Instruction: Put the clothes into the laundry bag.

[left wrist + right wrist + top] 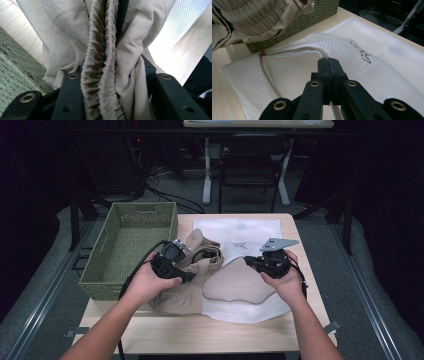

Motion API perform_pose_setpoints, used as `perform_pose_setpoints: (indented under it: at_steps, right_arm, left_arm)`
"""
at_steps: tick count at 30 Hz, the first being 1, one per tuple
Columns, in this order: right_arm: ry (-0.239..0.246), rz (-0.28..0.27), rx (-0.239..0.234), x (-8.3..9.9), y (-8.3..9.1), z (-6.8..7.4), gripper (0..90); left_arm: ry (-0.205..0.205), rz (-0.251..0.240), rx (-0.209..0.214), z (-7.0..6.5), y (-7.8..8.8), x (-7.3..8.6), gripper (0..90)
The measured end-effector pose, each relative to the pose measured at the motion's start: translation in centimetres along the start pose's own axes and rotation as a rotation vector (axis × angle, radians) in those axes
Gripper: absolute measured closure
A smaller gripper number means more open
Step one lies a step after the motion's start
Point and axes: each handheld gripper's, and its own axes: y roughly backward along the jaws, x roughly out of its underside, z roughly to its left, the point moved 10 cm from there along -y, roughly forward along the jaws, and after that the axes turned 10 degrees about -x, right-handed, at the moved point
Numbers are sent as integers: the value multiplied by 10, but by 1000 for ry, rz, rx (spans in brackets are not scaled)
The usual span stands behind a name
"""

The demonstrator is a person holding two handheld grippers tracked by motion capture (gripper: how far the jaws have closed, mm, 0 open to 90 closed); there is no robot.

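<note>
A person at a wooden table point(165, 335) loads a beige garment point(192, 275) into a white mesh laundry bag point(240, 307). All places are given relative to the bag. The left gripper point(186, 254), just left of the bag, has its jaws clamped on the bunched elastic waistband point(105, 75) of the garment, which hangs gathered at the bag's left edge with part of the cloth already lying under the mesh. The right gripper point(328, 65), above the bag's middle, has its jaws pressed together on the beige zipper edge point(287, 51) of the opening, pinching the rim and lifting it into an arch. A green woven basket point(127, 250) stands farther left, beside the garment.

Step in hand — as judged — holding the mouth open while the garment is fed in. The next move calls for the left gripper to carry the waistband under the raised rim and deeper inside, while the right keeps the rim up — loose folds may otherwise snag on the zipper.
</note>
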Motion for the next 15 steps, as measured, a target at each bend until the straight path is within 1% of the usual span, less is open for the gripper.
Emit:
perform_pose_setpoints:
  at_steps: [5, 7, 11, 15]
  right_arm:
    - [2, 1, 3, 0, 0, 1, 895]
    - [4, 1, 5, 0, 0, 1, 895]
    - [7, 0, 5, 0, 0, 1, 895]
    - [7, 1, 3, 1, 0, 1, 895]
  left_arm:
    - [-6, -9, 3, -5, 3, 3, 600]
    - [-15, -10, 2, -7, 4, 5, 600]
    - [-12, -25, 11, -13, 6, 9, 600]
    - [-18, -26, 6, -17, 6, 14, 600]
